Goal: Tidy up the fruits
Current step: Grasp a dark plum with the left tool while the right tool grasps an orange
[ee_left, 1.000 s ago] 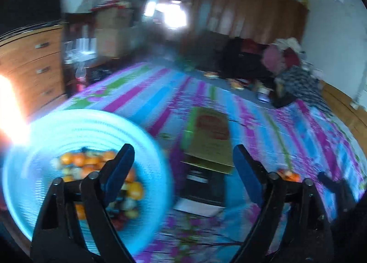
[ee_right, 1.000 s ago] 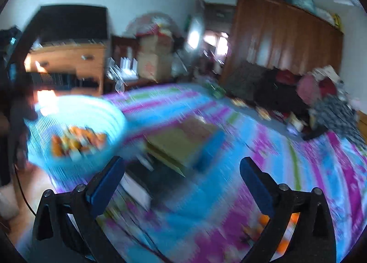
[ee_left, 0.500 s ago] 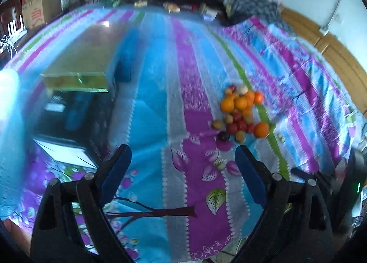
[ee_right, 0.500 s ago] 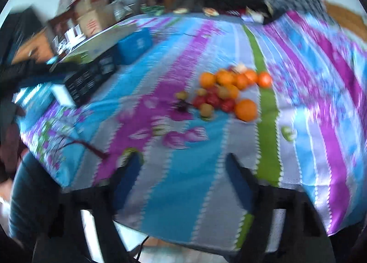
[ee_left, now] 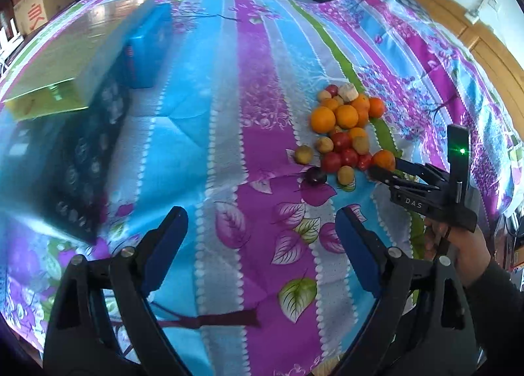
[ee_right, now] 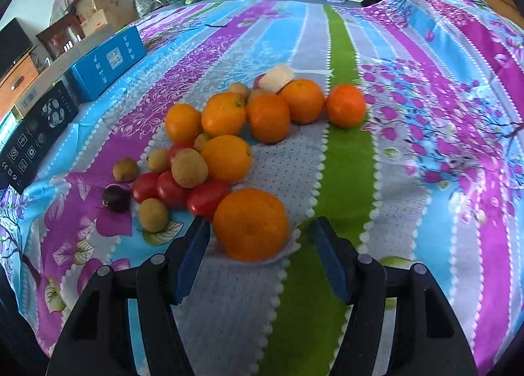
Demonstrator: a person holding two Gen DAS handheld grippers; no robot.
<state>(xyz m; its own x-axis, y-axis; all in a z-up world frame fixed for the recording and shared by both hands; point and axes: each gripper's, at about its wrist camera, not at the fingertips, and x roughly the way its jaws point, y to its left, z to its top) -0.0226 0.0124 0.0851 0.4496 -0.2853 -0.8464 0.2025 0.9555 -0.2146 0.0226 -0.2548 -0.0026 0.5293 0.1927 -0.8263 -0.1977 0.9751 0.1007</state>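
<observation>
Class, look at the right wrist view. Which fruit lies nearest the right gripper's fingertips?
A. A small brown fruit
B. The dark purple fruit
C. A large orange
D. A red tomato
C: the large orange sits just ahead of the right gripper, between its open fingertips, not yet gripped.

A striped flowery bed cover (ee_right: 344, 153) carried a pile of fruit (ee_right: 229, 146), with boxes (ee_right: 104, 61) lying at ten o'clock.

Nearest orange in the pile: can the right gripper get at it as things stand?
Probably yes. The right gripper is open with the nearest orange just beyond its tips, facing the gap, and nothing lies between. A red tomato touches the orange on the left, so the left finger may nudge it.
</observation>
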